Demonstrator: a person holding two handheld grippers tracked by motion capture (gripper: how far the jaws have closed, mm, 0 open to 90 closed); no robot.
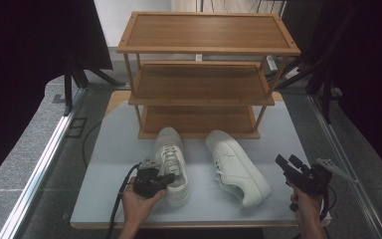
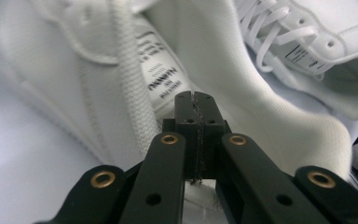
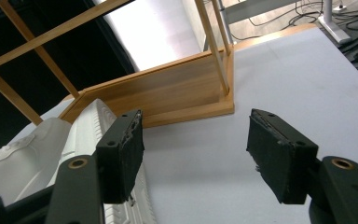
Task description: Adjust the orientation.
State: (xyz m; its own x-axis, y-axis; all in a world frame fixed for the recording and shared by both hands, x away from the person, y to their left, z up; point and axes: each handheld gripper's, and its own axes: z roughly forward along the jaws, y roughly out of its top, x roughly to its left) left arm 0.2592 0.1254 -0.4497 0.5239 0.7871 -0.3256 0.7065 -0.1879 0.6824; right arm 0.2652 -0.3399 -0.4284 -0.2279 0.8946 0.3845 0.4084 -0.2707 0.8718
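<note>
Two white shoes on the table before a wooden rack.

Near edge: the left claw point(image 1: 168, 178), jaws pressed together on a fold of the left shoe point(image 1: 171, 163) at its heel opening; the right claw point(image 1: 288, 163), jaws wide apart and holding nothing, hovers just right of the right shoe point(image 1: 236, 167). Both shoes lie mid-table point(image 1: 114, 149), toes pointing far. Beyond them stands the three-shelf rack point(image 1: 204, 74).
</note>
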